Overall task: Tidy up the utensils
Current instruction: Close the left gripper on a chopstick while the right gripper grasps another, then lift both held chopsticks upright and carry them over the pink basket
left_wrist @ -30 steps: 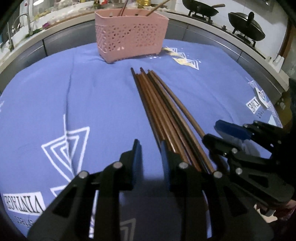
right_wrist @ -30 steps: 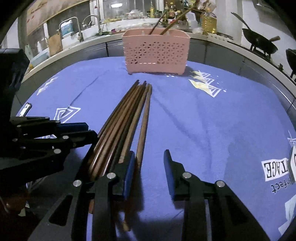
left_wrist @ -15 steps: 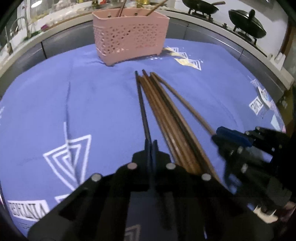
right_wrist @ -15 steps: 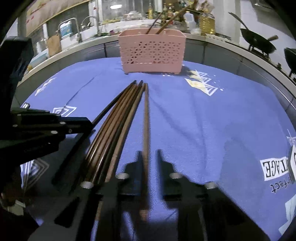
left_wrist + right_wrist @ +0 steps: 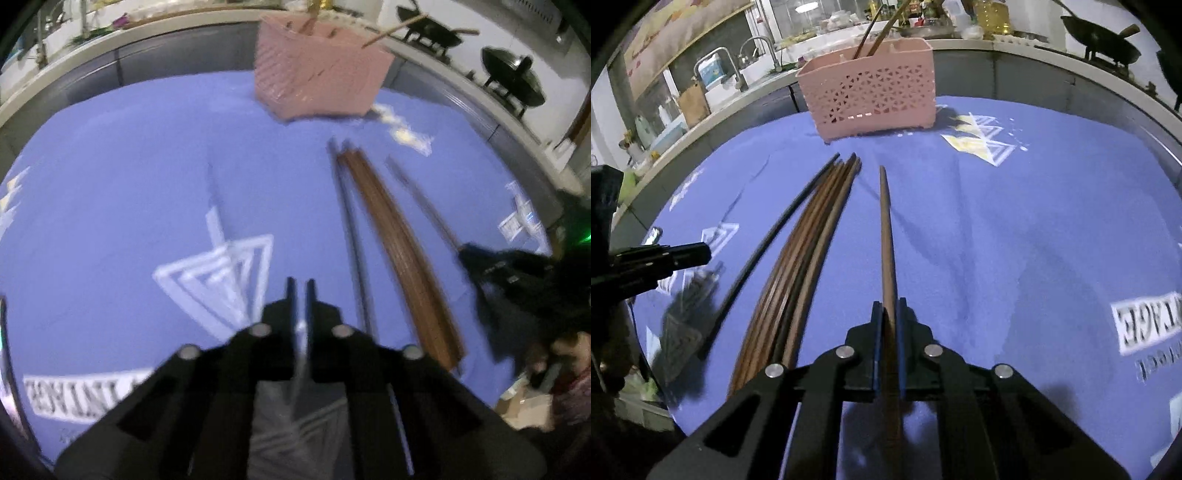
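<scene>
1. The right claw is pinching one brown chopstick, which points toward the pink basket at the far end of the bench.
2. The left claw is opening, with only a narrow gap between its fingers and nothing gripped; the view is blurred.
3. A black chopstick lies alone on the blue cloth, just left of the bundle of brown chopsticks.
4. Two sticks already stand in the basket.
</scene>
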{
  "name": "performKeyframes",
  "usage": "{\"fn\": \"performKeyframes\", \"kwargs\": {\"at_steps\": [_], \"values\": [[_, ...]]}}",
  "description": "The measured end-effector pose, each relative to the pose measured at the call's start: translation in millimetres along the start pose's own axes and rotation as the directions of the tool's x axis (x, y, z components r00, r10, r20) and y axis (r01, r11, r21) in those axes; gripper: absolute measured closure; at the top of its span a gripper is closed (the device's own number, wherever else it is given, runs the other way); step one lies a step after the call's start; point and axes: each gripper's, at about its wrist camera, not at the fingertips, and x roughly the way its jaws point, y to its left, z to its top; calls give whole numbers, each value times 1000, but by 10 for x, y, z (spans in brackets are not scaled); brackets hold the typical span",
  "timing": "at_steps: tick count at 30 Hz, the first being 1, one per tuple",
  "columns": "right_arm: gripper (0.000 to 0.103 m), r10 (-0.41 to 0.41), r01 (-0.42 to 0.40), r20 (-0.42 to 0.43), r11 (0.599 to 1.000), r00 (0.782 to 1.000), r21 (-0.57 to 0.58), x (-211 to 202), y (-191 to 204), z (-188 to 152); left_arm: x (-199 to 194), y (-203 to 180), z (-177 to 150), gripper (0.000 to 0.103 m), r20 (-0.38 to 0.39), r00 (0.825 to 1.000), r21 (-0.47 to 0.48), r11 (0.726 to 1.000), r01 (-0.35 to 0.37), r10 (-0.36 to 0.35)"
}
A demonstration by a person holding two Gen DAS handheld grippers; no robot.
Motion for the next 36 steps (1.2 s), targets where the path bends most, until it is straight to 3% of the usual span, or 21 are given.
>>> {"fn": "performKeyframes", "kwargs": {"at_steps": [2, 10, 12, 13, 15, 22, 26, 30, 32, 33, 36], "values": [[94, 20, -20, -2, 1000, 1000, 14, 96, -17, 131, 65, -138, 140, 68, 20, 1000, 42, 999, 8, -9], [94, 19, -19, -3, 1000, 1000, -3, 383, 11, 533, 577, -440, 442, 68, -44, 997, 173, 983, -60, 68], [94, 12, -12, 0, 1000, 1000, -10, 435, 17, 609, 630, -450, 475, 76, -32, 995, 196, 977, -87, 95], [94, 16, -16, 2, 1000, 1000, -9, 462, 12, 648, 649, -460, 482, 95, -25, 993, 213, 971, -108, 116], [94, 28, -28, -4, 1000, 1000, -7, 497, 2, 684, 645, -417, 474, 98, -37, 995, 206, 975, -84, 93], [94, 55, -55, -23, 998, 998, 2, 413, -76, 604, 450, -250, 277, 97, -75, 993, 208, 976, -70, 87], [94, 32, -33, -45, 999, 998, -8, 497, -57, 746, 560, -314, 444, 91, -73, 988, 236, 965, -115, 136], [92, 13, -15, -59, 999, 998, -39, 632, -1, 945, 726, -406, 681, 91, -60, 988, 269, 955, -121, 142], [93, 32, -38, -78, 996, 996, -78, 716, 56, 1046, 805, -422, 803, 93, -54, 988, 275, 954, -122, 142], [99, 35, -43, -82, 995, 996, -89, 728, 70, 1058, 829, -416, 841, 98, -56, 989, 269, 956, -113, 133], [99, 80, -87, -98, 994, 992, -66, 712, 43, 1092, 799, -400, 885, 98, -58, 987, 258, 957, -131, 151]]}}
